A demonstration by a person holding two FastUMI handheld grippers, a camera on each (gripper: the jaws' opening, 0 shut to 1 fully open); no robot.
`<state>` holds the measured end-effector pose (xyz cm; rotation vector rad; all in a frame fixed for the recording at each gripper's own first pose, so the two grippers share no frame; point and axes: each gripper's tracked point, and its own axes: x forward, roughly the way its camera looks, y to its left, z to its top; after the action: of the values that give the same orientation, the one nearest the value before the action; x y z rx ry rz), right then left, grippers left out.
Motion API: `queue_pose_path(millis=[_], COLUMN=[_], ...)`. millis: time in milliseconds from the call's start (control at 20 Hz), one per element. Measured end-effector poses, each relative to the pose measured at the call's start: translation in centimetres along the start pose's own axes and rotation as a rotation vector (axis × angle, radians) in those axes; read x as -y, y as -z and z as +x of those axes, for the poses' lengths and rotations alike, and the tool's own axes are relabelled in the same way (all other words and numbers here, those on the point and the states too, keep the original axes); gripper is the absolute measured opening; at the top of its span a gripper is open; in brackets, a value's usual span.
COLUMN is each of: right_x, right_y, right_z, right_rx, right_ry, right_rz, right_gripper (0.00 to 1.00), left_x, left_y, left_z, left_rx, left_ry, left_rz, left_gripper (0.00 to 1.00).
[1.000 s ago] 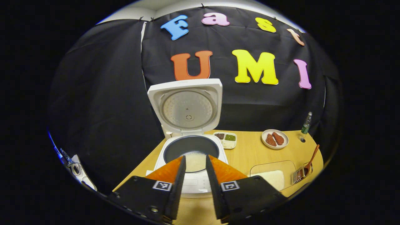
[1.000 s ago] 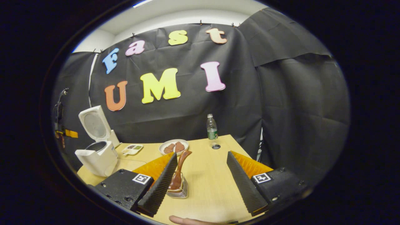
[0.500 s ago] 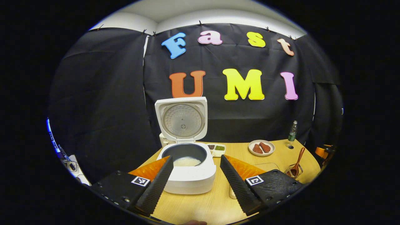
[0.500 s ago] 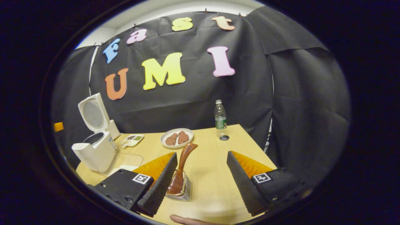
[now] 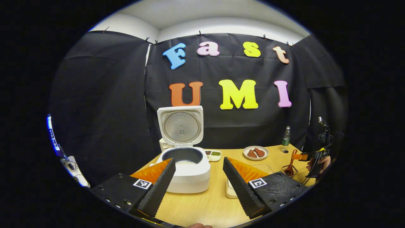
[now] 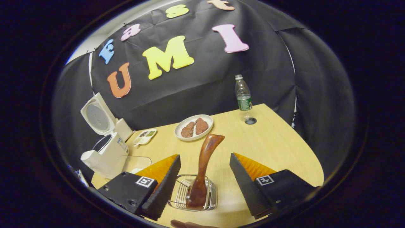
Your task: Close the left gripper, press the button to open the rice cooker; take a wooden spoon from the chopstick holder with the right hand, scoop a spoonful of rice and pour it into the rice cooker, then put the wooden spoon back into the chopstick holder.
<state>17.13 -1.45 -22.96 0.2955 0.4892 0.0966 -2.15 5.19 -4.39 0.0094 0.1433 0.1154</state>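
The white rice cooker (image 5: pixel 186 174) stands on the wooden table (image 5: pixel 202 205) with its lid (image 5: pixel 181 126) up and some rice in its dark pot. My left gripper (image 5: pixel 198 160) is open, held back in front of the cooker and touching nothing. The brown wooden spoon (image 6: pixel 205 158) stands handle-up in the wire chopstick holder (image 6: pixel 180 198). My right gripper (image 6: pixel 205 155) is open with its fingers on either side of the spoon's handle, apart from it. In the left gripper view the spoon (image 5: pixel 289 166) shows at the far right, with the right gripper (image 5: pixel 313 158) and a hand beside it.
A clear rice container (image 6: pixel 137 162) lies right of the cooker. A small sauce tray (image 6: pixel 144 136), a plate of brown meat (image 6: pixel 193 126) and a water bottle (image 6: pixel 243 95) with its cap (image 6: pixel 250 120) beside it stand toward the back. The table's right edge is curved.
My left gripper has opened and drawn back from the cooker. My right gripper has come forward and lower, so the spoon's handle now stands between its fingers.
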Motion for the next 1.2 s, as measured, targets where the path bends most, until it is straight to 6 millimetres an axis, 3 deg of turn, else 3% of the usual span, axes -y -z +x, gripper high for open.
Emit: queue_pose_path(millis=[200,250,300,350,400,450,500,550,600,650,700,750,800,950,1200], right_x=[-0.5,-0.6,-0.7,-0.6,-0.5,-0.4,-0.4,-0.7,-0.7,-0.5,-0.1,0.0,-0.1,-0.4,-1.7], right_y=[1.1,1.3,1.6,1.9,2.2,2.6,2.8,2.9,3.1,3.3,2.9,2.4,2.4,1.5,-1.0], right_z=[2.7,3.2,3.6,4.0,4.4,4.7,4.9,5.2,5.4,5.2,5.2,4.8,4.7,3.0,0.3], right_rx=[-0.079,-0.087,-0.099,-0.109,-0.123,-0.135,-0.142,-0.144,-0.149,-0.154,-0.135,-0.122,-0.109,-0.061,0.031], right_ry=[-0.003,-0.006,-0.002,0.007,0.018,0.027,0.028,0.018,0.013,0.016,0.025,0.025,0.016,0.019,0.016], right_rz=[0.020,0.027,0.030,0.039,0.047,0.056,0.065,0.071,0.076,0.076,0.068,0.073,0.076,0.065,0.007], right_gripper=[0.99,0.97,0.89,0.92,0.75,0.79,0.68,0.66,0.52,0.54,0.42,0.36,0.23,0.18,0.18], left_x=[-0.7,-1.2,-1.7,-2.0,-2.4,-2.6,-2.8,-3.2,-3.4,-3.5,-3.6,-3.8,-3.8,-3.6,-3.2], left_y=[0.8,1.1,1.3,1.3,1.4,1.5,1.6,1.7,1.9,2.2,2.3,2.2,2.4,2.5,2.9], left_z=[-1.1,-1.2,-1.4,-1.5,-1.7,-1.6,-1.7,-1.8,-1.8,-1.8,-1.8,-1.8,-1.8,-1.8,-1.7], left_rx=[-0.008,-0.010,-0.012,-0.014,-0.015,-0.020,-0.024,-0.027,-0.033,-0.037,-0.038,-0.038,-0.041,-0.047,-0.045], left_ry=[0.004,0.000,-0.008,-0.013,-0.019,-0.021,-0.024,-0.028,-0.030,-0.029,-0.030,-0.030,-0.029,-0.016,-0.003], left_rz=[-0.030,-0.033,-0.035,-0.037,-0.039,-0.044,-0.048,-0.052,-0.054,-0.055,-0.056,-0.057,-0.061,-0.072,-0.061], left_gripper=[0.95,0.96,0.95,0.96,0.96,0.96,0.96,0.96,0.96,0.96,0.96,0.95,0.95,0.95,0.95])
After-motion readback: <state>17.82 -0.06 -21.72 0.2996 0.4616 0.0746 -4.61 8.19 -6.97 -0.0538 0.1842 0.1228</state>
